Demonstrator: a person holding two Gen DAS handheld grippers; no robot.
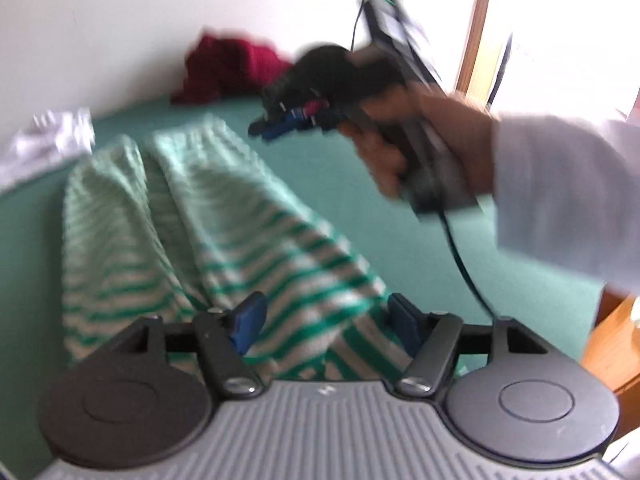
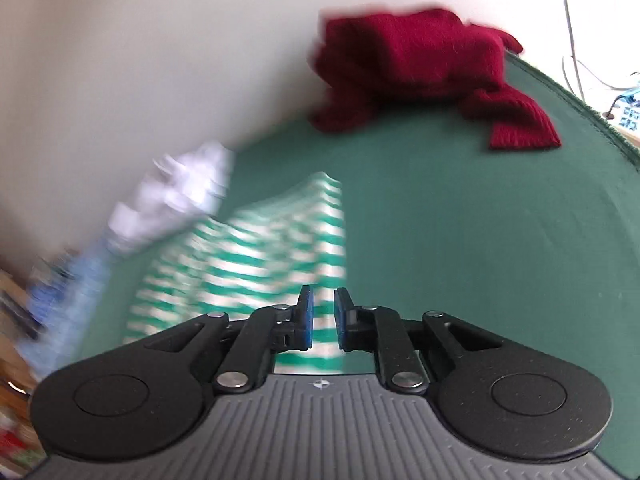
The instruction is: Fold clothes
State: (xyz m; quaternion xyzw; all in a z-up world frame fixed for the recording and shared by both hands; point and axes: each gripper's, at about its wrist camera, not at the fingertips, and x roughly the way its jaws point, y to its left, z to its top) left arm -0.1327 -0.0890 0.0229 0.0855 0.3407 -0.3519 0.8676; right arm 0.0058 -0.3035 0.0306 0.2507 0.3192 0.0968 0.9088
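Your left gripper (image 1: pixel 324 320) gapes over the striped garment (image 1: pixel 208 216), empty; right gripper (image 2: pixel 322 316), nearly closed, grips nothing; red sweater (image 2: pixel 416 72) at one o'clock awaits folding.

blurred: striped garment (image 2: pixel 248 256) | white cloth (image 2: pixel 180 196) | right gripper (image 1: pixel 288 120)
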